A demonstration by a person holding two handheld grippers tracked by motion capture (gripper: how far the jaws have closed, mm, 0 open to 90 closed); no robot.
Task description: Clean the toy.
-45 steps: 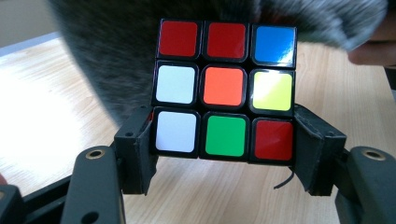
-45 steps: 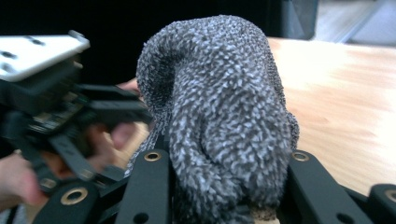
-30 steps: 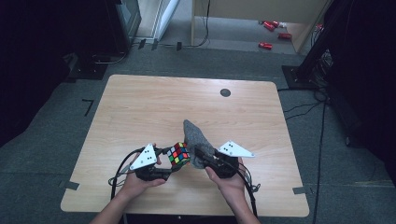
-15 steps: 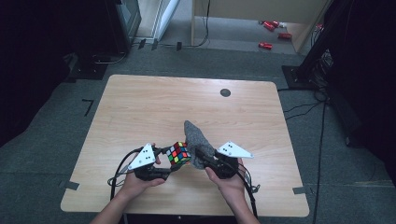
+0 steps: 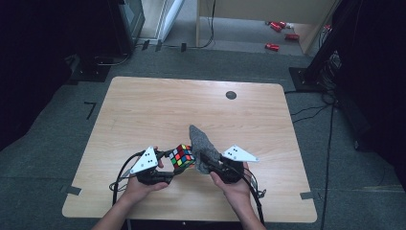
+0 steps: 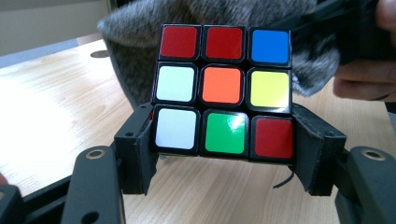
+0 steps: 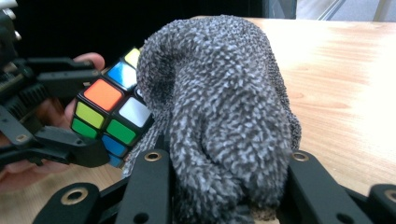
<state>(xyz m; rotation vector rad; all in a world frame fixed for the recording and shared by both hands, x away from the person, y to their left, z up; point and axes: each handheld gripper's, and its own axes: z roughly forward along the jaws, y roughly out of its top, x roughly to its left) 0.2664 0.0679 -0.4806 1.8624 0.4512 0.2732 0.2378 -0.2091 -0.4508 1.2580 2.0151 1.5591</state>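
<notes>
I have the puzzle cube (image 6: 223, 91) pinched by its bottom layer in my left gripper (image 6: 224, 149), one jaw on each side face, lifted just above the worktop (image 5: 143, 110) near its front edge. My right gripper (image 7: 219, 196) has its jaws pressed in on a bunched grey cloth (image 7: 224, 116), which stands up from them in a soft hump and leans against the far side of the cube. The cube I judge to be light, hard and stiff, with glossy stickers and smooth plastic sides, so it could slide or twist in my jaws if the cloth pushes hard against it. The layers may also turn under a sideways load, so holding flat on two opposite faces of one layer, as I do now, seems the soundest hold; a corner or an edge would slip. The cloth looks thick, fuzzy and limp, very light, with plenty of friction. It will not break, but it flops, so I should keep it gathered low in the jaws and rub with the rounded fold rather than with a loose end.
</notes>
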